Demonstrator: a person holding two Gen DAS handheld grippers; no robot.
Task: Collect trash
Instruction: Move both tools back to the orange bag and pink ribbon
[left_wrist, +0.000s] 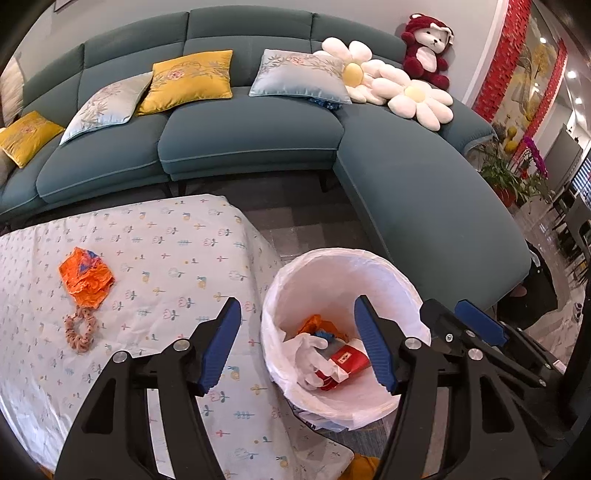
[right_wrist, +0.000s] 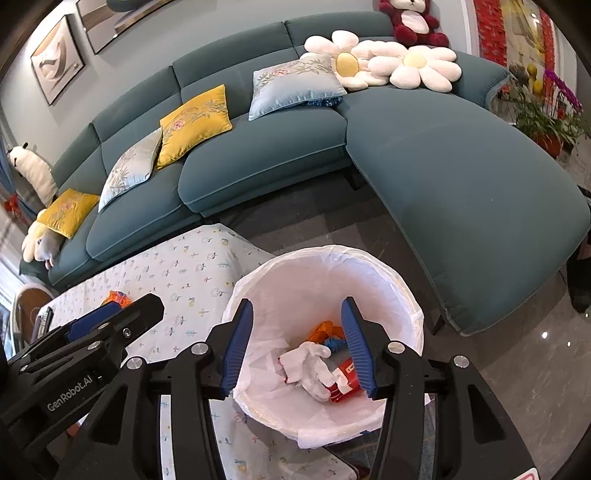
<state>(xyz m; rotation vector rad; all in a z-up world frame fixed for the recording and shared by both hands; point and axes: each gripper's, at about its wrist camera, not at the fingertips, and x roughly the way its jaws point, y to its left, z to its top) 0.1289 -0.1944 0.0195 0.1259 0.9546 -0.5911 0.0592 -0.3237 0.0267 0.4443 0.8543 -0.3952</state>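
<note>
Both grippers are held wide apart and nothing is gripped in either: the left gripper is poised over the table edge and the near rim of the lined bin, and the right gripper is hung directly above the bin's mouth. Inside the bin, crumpled white paper, a red packet and an orange scrap are already seen. On the table's patterned cloth, at about ten o'clock from the left gripper, an orange wrapper is left, with a pink scrunchie touching its lower edge. The main risk is judged to lie there: because the two are in contact, the scrunchie could be caught together with the wrapper and dropped into the bin, though it is probably no trash. The wrapper is crumpled and light, so it could be pushed away rather than pinched if the gripper is brought down at a slant, and the loose cloth could be nipped and dragged. The liner is draped loosely over the rim, so it could be snagged by a finger on the way back, and the light bin could be tipped. The right gripper is close at three o'clock of the left, so a collision is possible if both are moved together.
</note>
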